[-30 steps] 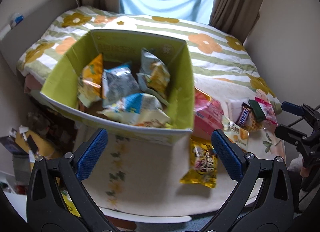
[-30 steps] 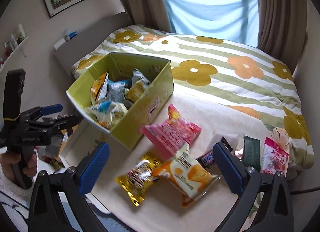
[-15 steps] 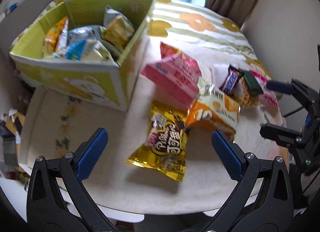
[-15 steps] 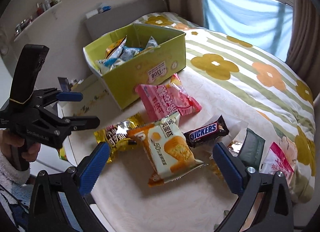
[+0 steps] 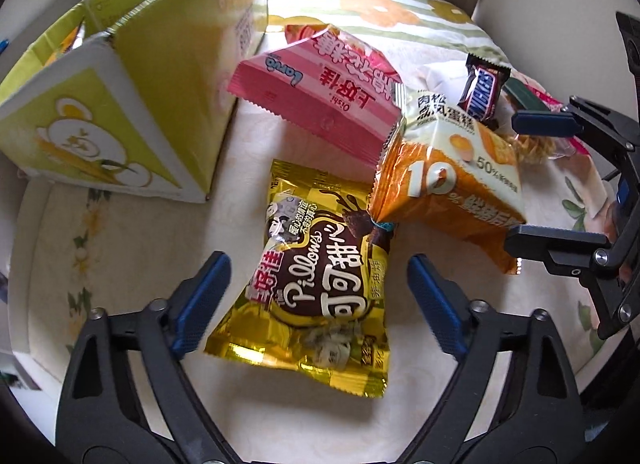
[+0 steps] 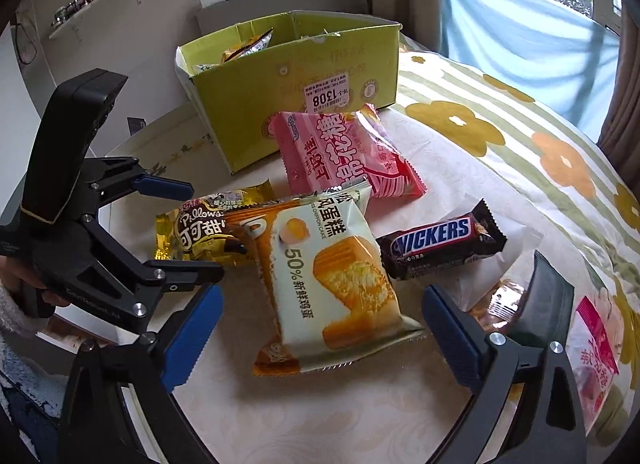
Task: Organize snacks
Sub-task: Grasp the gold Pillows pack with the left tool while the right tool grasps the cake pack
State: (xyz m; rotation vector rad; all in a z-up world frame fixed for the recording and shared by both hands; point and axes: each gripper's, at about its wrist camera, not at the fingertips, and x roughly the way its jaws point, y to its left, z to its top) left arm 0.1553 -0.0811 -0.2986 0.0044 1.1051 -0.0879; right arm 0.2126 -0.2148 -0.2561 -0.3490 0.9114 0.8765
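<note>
A gold Pillows snack bag [image 5: 320,276] lies on the table between the open fingers of my left gripper [image 5: 320,304]; it also shows in the right wrist view [image 6: 200,228]. An orange chiffon cake pack [image 6: 336,284] lies between the open fingers of my right gripper [image 6: 320,332], partly over the gold bag. A pink snack bag [image 6: 344,152] and a Snickers bar [image 6: 440,240] lie beside them. The green cardboard box [image 6: 288,76] holds several snack packs.
A dark green pack [image 6: 548,296], a clear-wrapped snack [image 6: 500,304] and a small pink pack [image 6: 596,348] lie at the right. The table [image 6: 320,416] edge runs close to both grippers. A flowered bed [image 6: 520,124] lies behind. My left gripper [image 6: 168,224] shows at the left.
Both grippers have moved down and closer to the loose snacks. The left one has swung from over the box to the gold bag; the right one now straddles the orange pack.
</note>
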